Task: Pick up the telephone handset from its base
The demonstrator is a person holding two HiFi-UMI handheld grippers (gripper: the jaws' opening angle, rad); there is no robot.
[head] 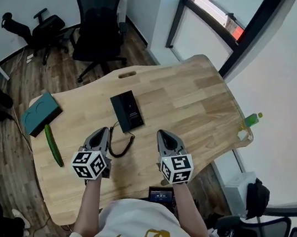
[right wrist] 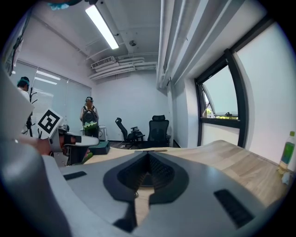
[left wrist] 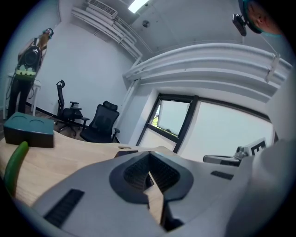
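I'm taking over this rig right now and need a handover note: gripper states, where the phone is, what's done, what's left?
Left gripper: shut, empty, over the table by the coiled cord.
Right gripper: shut, empty, alongside it.
Telephone: flat on the table just ahead of both grippers; its handset can't be told from the base here.
Done: nothing, neither gripper touches the telephone.
Left: open a gripper, grip the handset, lift it off.

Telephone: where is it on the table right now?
Head view: the telephone lies on the table, just ahead of and between the left gripper and right gripper, with the teal box off to its left.
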